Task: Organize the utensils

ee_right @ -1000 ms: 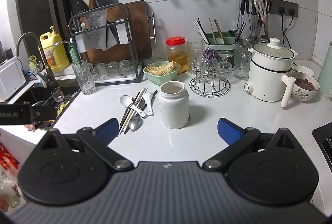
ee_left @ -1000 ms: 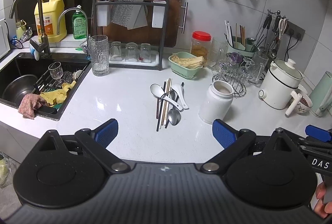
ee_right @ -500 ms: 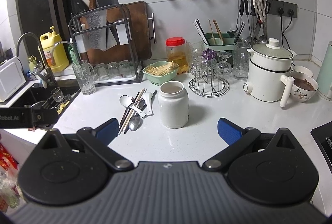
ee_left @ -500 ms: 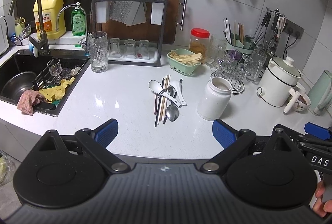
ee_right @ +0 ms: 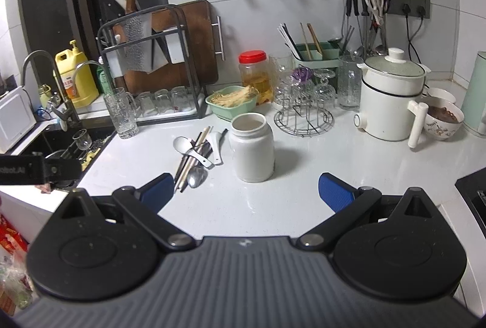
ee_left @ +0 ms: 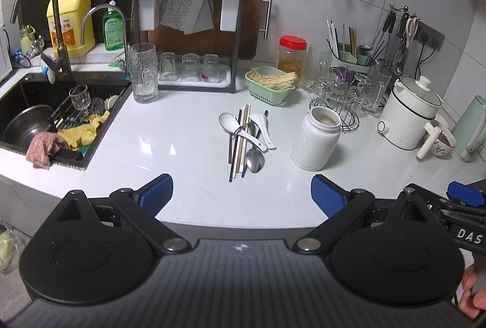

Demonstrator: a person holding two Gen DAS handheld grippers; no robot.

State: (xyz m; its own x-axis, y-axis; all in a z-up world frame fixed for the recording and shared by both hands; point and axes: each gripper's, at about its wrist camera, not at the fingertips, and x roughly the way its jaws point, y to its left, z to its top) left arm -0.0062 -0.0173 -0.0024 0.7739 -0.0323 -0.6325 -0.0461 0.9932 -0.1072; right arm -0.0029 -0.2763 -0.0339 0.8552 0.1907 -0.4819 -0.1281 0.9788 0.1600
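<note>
While I hold both tools above the near edge of the white bench (ee_left: 170, 145), my left gripper (ee_left: 241, 191) has its jaws wide apart and grips nothing. Going left to right in its view: the black sink (ee_left: 18, 103) with a rag (ee_left: 42, 147) draped over its rim, a tall glass (ee_left: 143, 73), then the utensil pile (ee_left: 246, 139) of white spoons, a metal spoon and chopsticks lying flat mid-bench, with the white jar (ee_left: 317, 142) standing upright just beside it. My right gripper (ee_right: 246, 193) likewise has its jaws apart and empty, with the jar (ee_right: 251, 147) ahead of it and the pile (ee_right: 197, 155) to the jar's left
</note>
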